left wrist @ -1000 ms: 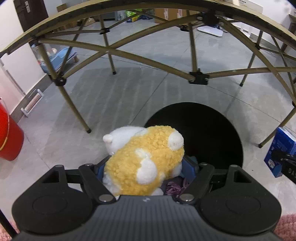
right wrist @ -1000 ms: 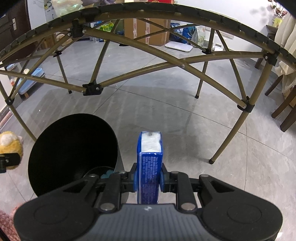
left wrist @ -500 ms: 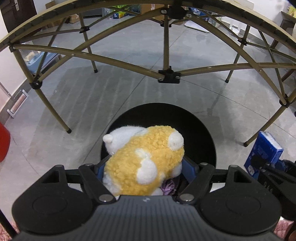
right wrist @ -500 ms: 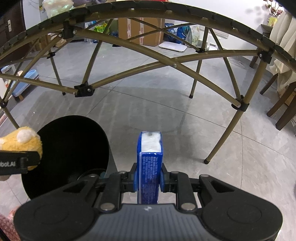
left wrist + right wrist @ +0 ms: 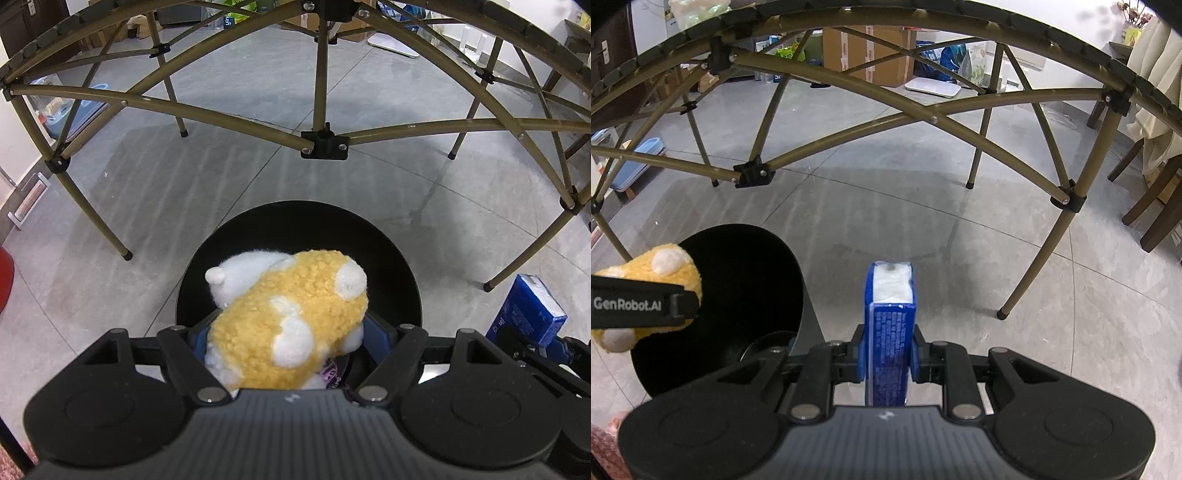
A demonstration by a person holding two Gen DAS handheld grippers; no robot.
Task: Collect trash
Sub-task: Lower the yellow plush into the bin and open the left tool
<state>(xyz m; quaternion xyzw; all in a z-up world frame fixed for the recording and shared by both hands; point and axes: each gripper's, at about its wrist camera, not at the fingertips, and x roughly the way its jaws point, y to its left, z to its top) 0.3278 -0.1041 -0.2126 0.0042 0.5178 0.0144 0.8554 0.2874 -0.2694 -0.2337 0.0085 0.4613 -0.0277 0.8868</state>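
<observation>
On the side of my left gripper I can read the white words "GenRobot.AI". The blue tissue pack has small white print on its side, but it is too small for me to read.

My left gripper has its jaws closed around a yellow and white plush toy, and I hold the toy directly above the open mouth of the black trash bin. My right gripper has its jaws narrow, pressing the tissue pack from both sides; the pack stands on its edge, with white tissue showing at its far end. This pack is just beside the trash bin, on its right, above the floor.

The floor is of large grey glossy tiles with thin joints. Over both grippers stands a folding table frame of olive-brown tubes with black joints. Behind it I see a cardboard box, a white flat scale on the floor, and at the right a dark wooden chair with a cream cloth above it. At the far left stands a light blue tray.
</observation>
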